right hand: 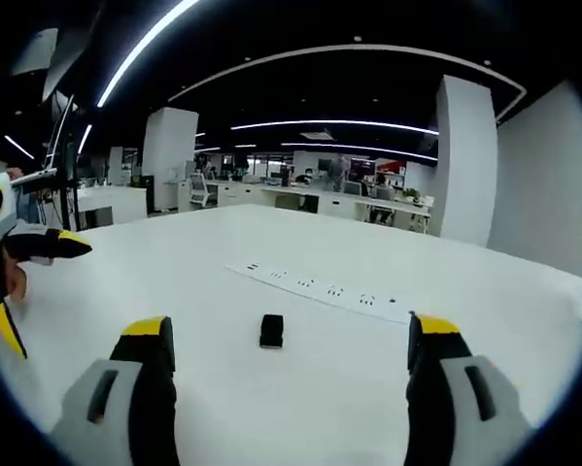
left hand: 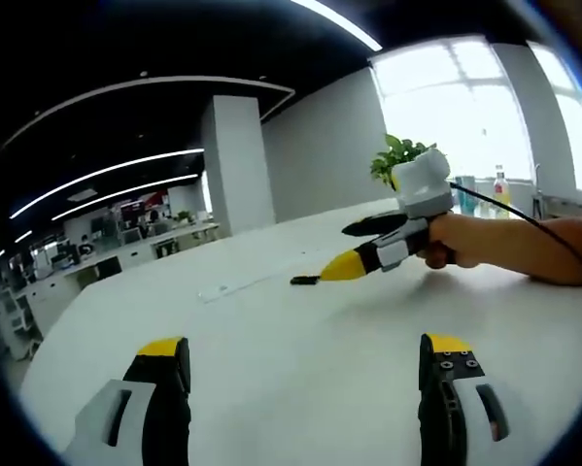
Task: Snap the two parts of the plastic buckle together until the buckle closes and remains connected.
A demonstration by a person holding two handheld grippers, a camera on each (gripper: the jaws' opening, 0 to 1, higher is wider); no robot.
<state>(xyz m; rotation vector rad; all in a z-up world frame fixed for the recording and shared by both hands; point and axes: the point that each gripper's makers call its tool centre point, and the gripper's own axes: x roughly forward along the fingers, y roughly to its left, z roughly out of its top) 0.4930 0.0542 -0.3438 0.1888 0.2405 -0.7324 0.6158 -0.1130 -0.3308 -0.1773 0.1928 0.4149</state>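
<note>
Ahead of the right gripper, centred between its wide, empty jaws, a small black buckle piece lay on the white table. Judged light, rigid, slippery; grip its flat sides. Left gripper likewise wide, empty.

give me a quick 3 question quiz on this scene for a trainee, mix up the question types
1. True or false: the right gripper has its jaws apart with nothing held between them.
2. The small black buckle piece lies on the white table. Which is it closest to?
A. the power strip
B. the potted plant
C. the pillar
3. Fill in: in the left gripper view, the left gripper is ____ (open or shut).

Key:
1. true
2. A
3. open
</note>
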